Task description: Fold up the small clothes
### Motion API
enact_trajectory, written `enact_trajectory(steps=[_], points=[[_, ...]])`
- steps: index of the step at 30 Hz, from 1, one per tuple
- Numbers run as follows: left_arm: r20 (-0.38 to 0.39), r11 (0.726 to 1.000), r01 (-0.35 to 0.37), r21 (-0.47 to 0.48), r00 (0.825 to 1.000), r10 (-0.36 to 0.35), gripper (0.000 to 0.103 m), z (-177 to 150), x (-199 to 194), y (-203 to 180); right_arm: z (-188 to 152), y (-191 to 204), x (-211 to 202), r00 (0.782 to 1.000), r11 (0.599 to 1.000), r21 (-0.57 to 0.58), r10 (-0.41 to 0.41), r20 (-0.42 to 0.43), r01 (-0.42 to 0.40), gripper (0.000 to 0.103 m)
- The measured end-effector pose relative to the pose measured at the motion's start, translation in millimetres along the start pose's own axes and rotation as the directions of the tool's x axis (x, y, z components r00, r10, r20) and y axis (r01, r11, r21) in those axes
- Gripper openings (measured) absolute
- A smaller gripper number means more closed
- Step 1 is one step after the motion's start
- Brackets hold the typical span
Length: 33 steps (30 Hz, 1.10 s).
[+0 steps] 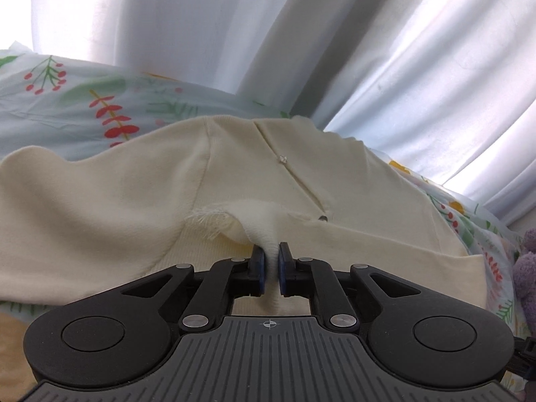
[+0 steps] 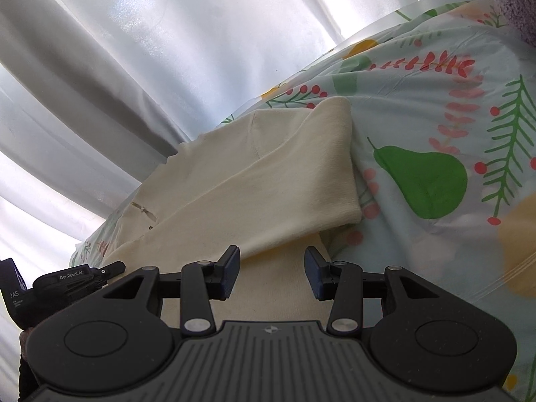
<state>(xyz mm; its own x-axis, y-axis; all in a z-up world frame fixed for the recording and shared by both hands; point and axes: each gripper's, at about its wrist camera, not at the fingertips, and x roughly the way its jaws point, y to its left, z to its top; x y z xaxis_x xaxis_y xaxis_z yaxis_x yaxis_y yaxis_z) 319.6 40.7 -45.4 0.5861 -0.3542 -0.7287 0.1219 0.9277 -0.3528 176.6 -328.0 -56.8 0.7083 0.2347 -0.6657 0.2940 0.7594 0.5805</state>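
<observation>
A cream knit garment (image 1: 117, 207) with a small button placket lies spread on the floral cloth. My left gripper (image 1: 271, 259) is shut on a bunched fold of the garment near its frayed edge. In the right wrist view the same garment (image 2: 268, 181) lies with one sleeve folded across its body. My right gripper (image 2: 272, 269) is open, its jaws wide apart just above the garment's near edge, holding nothing. The left gripper's body (image 2: 67, 281) shows at the lower left of that view.
A pale floral cloth (image 2: 435, 117) with pears and berries covers the surface. White curtains (image 1: 234, 26) hang close behind it. A purple plush item (image 1: 527, 268) sits at the right edge.
</observation>
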Motion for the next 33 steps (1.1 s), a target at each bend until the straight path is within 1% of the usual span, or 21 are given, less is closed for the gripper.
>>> enact_trajectory(steps=[2,3,5,7,9,11,14,15,16,18,19,20,21,24,26,30,33], points=[[0.059,1.000,0.007,0.020,0.998,-0.008,0.009,4.8,-14.9,-5.4,1.2,-3.8,1.2,1.000,0.999,0.036,0.003,0.006,-0.003,0.042],[0.092,0.999,0.028,0.026,0.995,-0.030,0.009,9.1,-24.9,-8.5,2.0,-6.0,1.7,1.000,0.998,0.054,0.006,0.011,-0.006,0.042],[0.134,0.999,0.044,0.019,0.990,-0.046,0.009,16.6,-38.2,-11.6,4.0,-11.0,3.6,1.000,0.995,0.098,0.017,0.019,-0.019,0.042],[0.182,0.999,0.043,0.016,0.982,-0.046,0.009,22.5,-51.6,-13.9,4.6,-13.8,5.8,0.999,0.992,0.121,0.024,0.033,-0.028,0.042],[0.223,0.999,0.037,0.008,0.974,-0.037,0.009,27.4,-63.2,-13.2,4.3,-14.6,8.7,0.999,0.991,0.129,0.015,0.048,-0.021,0.042],[0.251,1.000,0.022,0.003,0.968,-0.022,0.009,30.6,-69.7,-8.9,4.0,-14.8,11.3,0.998,0.990,0.136,0.018,0.057,-0.026,0.042],[0.240,1.000,-0.009,0.006,0.971,0.007,0.009,32.3,-68.0,-0.7,4.5,-13.9,16.3,0.997,0.989,0.142,0.023,0.073,-0.033,0.041],[0.219,1.000,-0.012,0.002,0.976,0.011,0.009,32.6,-64.1,3.6,5.0,-13.3,17.9,0.997,0.989,0.142,0.019,0.078,-0.029,0.041],[0.202,1.000,-0.016,-0.004,0.979,0.016,0.009,31.7,-59.8,6.3,5.7,-12.4,20.5,0.997,0.989,0.144,0.011,0.081,-0.023,0.038],[0.172,1.000,-0.027,0.011,0.985,0.025,0.009,26.7,-50.9,9.8,7.1,-11.7,24.8,0.996,0.989,0.149,-0.008,0.085,-0.005,0.031],[0.159,0.999,-0.046,0.022,0.986,0.042,0.009,24.4,-45.6,9.9,7.4,-10.9,26.1,0.996,0.989,0.144,-0.022,0.089,0.009,0.023],[0.145,0.998,-0.062,0.033,0.988,0.057,0.009,22.5,-39.7,9.7,7.5,-9.2,26.7,0.995,0.991,0.130,-0.042,0.095,0.029,0.012],[0.129,0.997,-0.065,0.041,0.990,0.059,0.009,20.3,-33.5,9.8,7.6,-6.7,27.5,0.992,0.993,0.103,-0.068,0.107,0.057,0.008],[0.102,0.997,-0.062,0.043,0.993,0.058,0.009,15.3,-20.9,12.4,5.7,-0.8,24.8,0.980,0.991,0.036,-0.129,0.153,0.125,0.007],[0.100,0.996,-0.074,0.056,0.993,0.068,0.009,11.6,-13.2,11.9,4.8,2.2,24.1,0.970,0.986,-0.003,-0.164,0.182,0.167,0.007],[0.083,0.987,-0.124,0.106,0.990,0.115,0.009,6.1,0.1,11.9,3.5,2.8,27.2,0.962,0.979,-0.027,-0.194,0.192,0.203,0.007],[0.066,0.986,-0.130,0.106,0.990,0.123,0.009,2.7,3.0,18.3,3.9,4.4,26.1,0.964,0.976,-0.050,-0.200,0.178,0.212,0.007]])
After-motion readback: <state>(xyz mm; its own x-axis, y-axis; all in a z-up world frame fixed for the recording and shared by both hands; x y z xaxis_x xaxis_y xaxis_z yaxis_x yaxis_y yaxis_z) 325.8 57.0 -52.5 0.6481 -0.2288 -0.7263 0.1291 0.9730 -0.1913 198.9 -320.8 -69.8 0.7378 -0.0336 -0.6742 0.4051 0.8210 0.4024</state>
